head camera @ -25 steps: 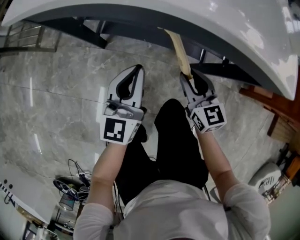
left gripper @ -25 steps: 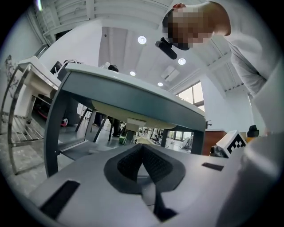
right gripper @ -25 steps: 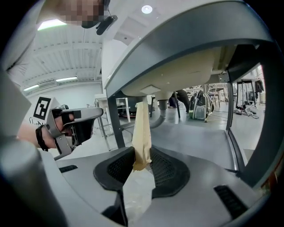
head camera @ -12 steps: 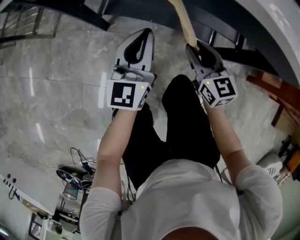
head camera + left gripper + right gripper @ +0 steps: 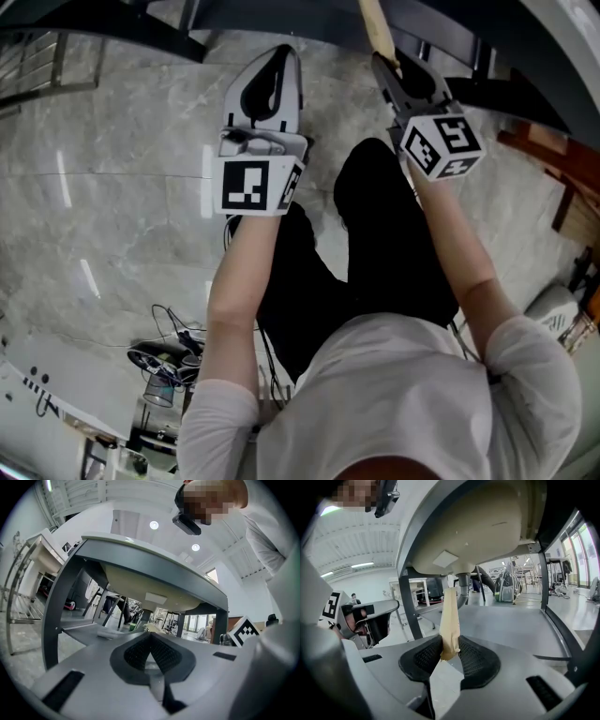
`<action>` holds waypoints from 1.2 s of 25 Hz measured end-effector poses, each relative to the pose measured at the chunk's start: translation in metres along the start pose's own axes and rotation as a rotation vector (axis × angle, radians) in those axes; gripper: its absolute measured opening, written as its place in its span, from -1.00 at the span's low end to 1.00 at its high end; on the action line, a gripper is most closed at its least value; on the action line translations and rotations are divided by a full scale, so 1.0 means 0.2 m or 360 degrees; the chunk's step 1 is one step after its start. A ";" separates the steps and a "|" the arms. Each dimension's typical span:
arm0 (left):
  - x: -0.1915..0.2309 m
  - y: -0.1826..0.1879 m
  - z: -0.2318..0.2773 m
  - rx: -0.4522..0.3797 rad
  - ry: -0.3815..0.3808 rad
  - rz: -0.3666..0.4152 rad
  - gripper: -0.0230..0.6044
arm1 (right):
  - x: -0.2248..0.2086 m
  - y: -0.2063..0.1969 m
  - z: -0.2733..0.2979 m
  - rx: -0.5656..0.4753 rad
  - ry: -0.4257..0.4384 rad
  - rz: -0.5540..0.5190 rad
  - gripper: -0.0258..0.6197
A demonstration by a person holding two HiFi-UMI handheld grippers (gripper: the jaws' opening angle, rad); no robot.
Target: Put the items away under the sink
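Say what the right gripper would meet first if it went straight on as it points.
Probably the drain pipe: the tan strip held in the right gripper lines up with it and would touch first. Depth is unclear; the grey shelf may come sooner.

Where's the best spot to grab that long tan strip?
Grip the tan strip at its near end, coming in along its length from the person's side, as the right gripper does. It is long and narrow, so the fingers close across it.
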State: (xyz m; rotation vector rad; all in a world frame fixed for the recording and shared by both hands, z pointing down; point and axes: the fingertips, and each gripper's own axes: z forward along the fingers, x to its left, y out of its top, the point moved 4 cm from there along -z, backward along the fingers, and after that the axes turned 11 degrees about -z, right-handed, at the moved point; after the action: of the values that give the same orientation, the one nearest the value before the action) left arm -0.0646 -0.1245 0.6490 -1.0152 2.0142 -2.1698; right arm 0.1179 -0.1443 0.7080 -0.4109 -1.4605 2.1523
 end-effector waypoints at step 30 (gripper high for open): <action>-0.03 -0.20 0.22 0.0072 -0.0044 0.0039 -0.92 | -0.14 -0.07 0.18 -0.0009 -0.0234 0.0162 -0.52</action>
State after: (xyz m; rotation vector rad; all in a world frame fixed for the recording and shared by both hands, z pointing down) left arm -0.0246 -0.1545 0.6801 -1.0040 1.9463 -2.1664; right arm 0.1253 -0.1835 0.7338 -0.3416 -1.5559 2.3018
